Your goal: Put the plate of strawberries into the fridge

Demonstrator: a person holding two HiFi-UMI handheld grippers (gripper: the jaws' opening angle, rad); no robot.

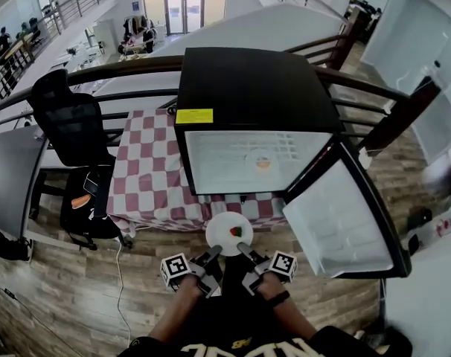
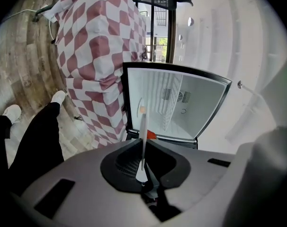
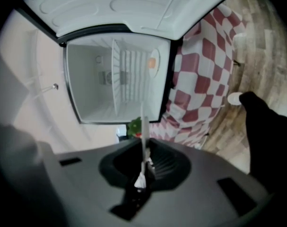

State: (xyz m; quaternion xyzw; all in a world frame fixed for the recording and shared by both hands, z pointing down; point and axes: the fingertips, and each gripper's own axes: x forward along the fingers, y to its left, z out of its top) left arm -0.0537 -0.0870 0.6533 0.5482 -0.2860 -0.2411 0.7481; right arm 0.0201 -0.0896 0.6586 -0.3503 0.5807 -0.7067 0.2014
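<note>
In the head view a white plate [image 1: 224, 233] with a strawberry [image 1: 237, 231] hangs level in front of the open black fridge [image 1: 255, 95], just below its white interior [image 1: 233, 166]. My left gripper [image 1: 213, 253] is shut on the plate's near left rim, and my right gripper [image 1: 245, 251] is shut on its near right rim. The left gripper view has the plate [image 2: 144, 141] edge-on between the closed jaws of the left gripper [image 2: 143, 161], the strawberry [image 2: 151, 135] beside it. In the right gripper view the plate [image 3: 144, 131] is likewise pinched by the right gripper [image 3: 144, 162], with the strawberry's green leaves [image 3: 134, 126] showing.
The fridge door [image 1: 337, 218] stands swung open to the right. A second small plate [image 1: 263, 162] with something orange sits inside the fridge. A table with a red-checked cloth [image 1: 147, 169] stands left of the fridge, a black chair [image 1: 69, 125] beyond it. A railing [image 1: 121, 69] runs behind.
</note>
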